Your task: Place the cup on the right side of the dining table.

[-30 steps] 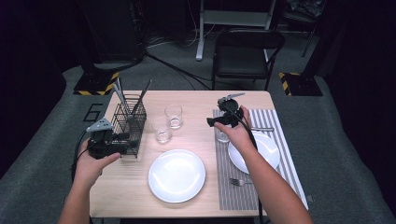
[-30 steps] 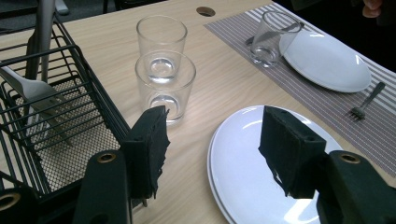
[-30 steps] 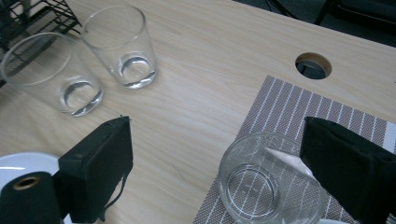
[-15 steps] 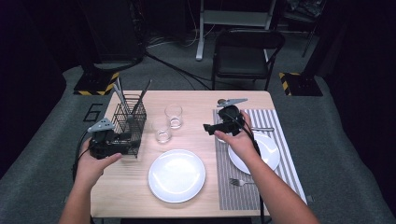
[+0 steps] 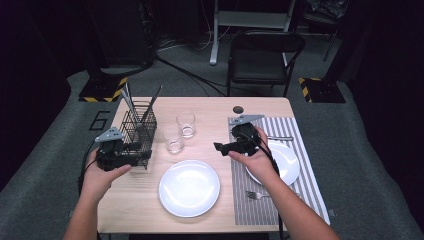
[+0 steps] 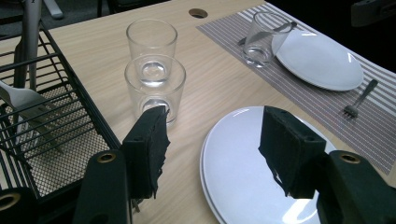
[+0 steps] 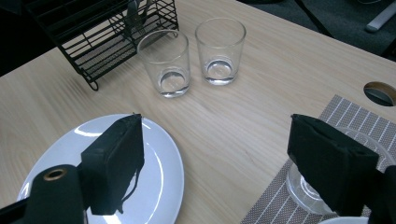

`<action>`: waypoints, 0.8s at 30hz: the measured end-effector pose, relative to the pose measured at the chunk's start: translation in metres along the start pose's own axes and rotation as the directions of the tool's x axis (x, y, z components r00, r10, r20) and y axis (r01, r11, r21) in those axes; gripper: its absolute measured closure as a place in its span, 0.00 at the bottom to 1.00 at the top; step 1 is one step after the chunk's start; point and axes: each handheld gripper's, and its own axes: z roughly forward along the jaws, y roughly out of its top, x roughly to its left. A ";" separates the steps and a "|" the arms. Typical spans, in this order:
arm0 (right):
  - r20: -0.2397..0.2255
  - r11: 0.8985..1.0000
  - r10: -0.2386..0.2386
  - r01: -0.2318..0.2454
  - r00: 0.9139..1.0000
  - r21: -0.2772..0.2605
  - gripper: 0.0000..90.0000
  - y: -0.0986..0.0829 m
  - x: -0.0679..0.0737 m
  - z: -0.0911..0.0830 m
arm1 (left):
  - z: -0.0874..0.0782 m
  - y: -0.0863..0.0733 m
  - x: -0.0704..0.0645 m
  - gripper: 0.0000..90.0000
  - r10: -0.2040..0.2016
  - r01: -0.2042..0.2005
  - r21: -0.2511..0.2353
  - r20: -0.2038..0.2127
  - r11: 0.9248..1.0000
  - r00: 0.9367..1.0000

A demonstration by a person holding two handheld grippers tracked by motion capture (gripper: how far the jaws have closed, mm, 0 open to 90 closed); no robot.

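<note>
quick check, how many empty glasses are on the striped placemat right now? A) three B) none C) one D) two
C: one glass stands on the striped placemat beside the white plate; the other two glasses stand on the bare wooden table near the wire basket.

clear glass tumbler (image 7: pixel 306 184), glossy plate (image 5: pixel 189 188), wood table (image 5: pixel 210 107)
</note>
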 end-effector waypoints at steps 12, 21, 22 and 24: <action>-0.017 1.000 -0.020 0.020 1.000 -0.004 0.22 -0.021 0.015 -0.002 | 0.003 -0.001 0.000 0.46 0.009 -0.009 0.008 0.002 1.000 1.000; -0.034 1.000 -0.020 0.020 0.999 -0.003 0.23 -0.038 0.018 -0.003 | 0.005 -0.001 -0.001 0.46 0.013 -0.013 0.014 0.005 1.000 1.000; -0.037 1.000 -0.019 0.019 0.999 -0.002 0.23 -0.041 0.018 -0.003 | 0.005 -0.001 -0.001 0.46 0.013 -0.013 0.015 0.005 1.000 1.000; -0.039 1.000 -0.013 0.013 0.999 0.003 0.24 -0.046 0.018 -0.002 | 0.006 -0.001 -0.002 0.46 0.013 -0.013 0.012 0.001 1.000 1.000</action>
